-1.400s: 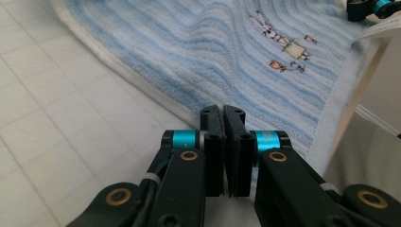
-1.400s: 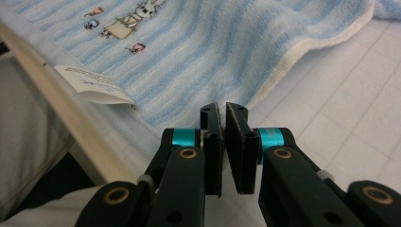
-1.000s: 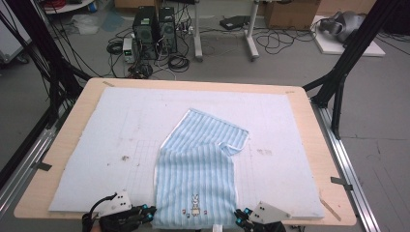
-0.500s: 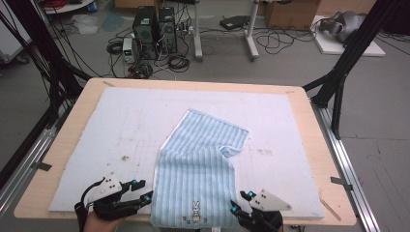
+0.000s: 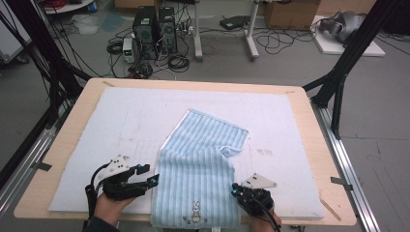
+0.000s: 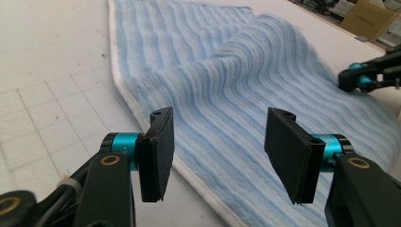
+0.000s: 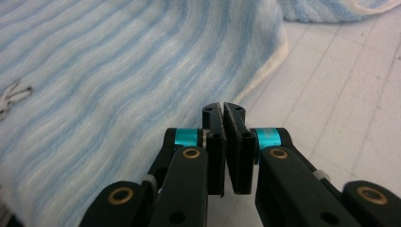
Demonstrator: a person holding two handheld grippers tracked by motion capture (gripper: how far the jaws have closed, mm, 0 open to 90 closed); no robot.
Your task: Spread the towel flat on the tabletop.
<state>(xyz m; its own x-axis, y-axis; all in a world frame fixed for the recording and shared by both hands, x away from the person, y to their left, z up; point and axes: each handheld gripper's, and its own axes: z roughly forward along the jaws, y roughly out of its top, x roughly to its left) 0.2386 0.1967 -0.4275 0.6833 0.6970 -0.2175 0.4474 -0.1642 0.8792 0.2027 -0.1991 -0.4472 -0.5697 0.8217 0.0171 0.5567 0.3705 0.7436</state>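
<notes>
A light blue striped towel (image 5: 198,164) lies folded on the white mat (image 5: 96,125), its rabbit-embroidered end at the table's front edge. My left gripper (image 5: 149,174) is open beside the towel's left hem. In the left gripper view its jaws (image 6: 217,142) frame the white hem and the raised fold of the towel (image 6: 236,80), and the right gripper (image 6: 359,78) shows across the cloth. My right gripper (image 5: 235,189) sits at the towel's right edge. Its jaws (image 7: 223,111) are shut just off the towel (image 7: 118,61) hem, with nothing between them.
The mat covers a wooden table (image 5: 309,125) with metal rails along its sides. Black frame legs (image 5: 338,82) rise at the far corners. Computers (image 5: 154,24) and cables lie on the floor beyond the far edge.
Both hands have moved forward from the table's front edge onto the mat. The left gripper has come in toward the towel's left hem. The towel lies as before.
</notes>
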